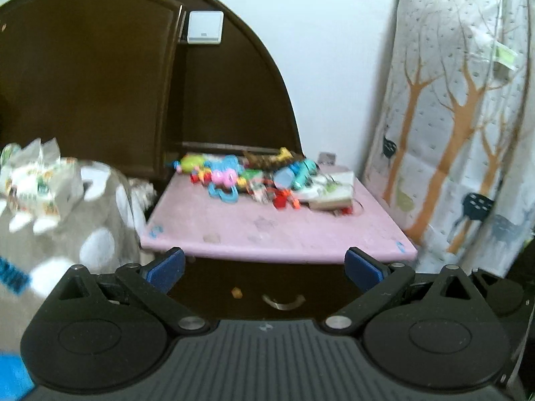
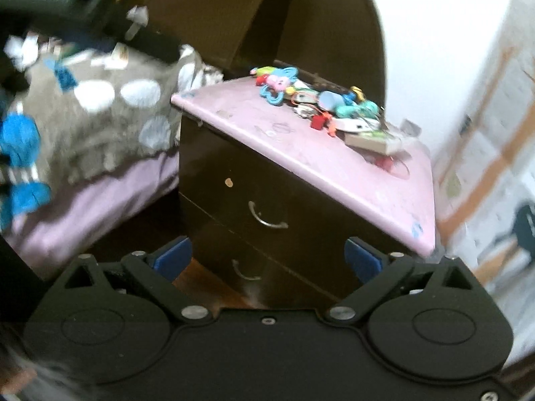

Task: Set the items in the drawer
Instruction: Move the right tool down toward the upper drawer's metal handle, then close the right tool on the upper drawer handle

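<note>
A dark nightstand with a pink top [image 1: 267,230] [image 2: 334,163] carries a pile of small colourful toys and items [image 1: 264,180] [image 2: 321,107] at its back. Its upper drawer [image 2: 254,200] is shut, with a curved metal handle [image 1: 283,301] [image 2: 265,219]. A lower drawer handle [image 2: 244,272] shows below it. My left gripper [image 1: 264,269] is open and empty, in front of the nightstand's front edge. My right gripper [image 2: 267,259] is open and empty, facing the drawers from the front left.
A bed with a grey spotted blanket [image 1: 83,234] [image 2: 110,117] lies left of the nightstand. A dark headboard [image 1: 100,83] stands behind. A tree-patterned fabric cover [image 1: 461,133] [image 2: 485,140] stands at the right. A white wall switch [image 1: 204,27] is up on the headboard.
</note>
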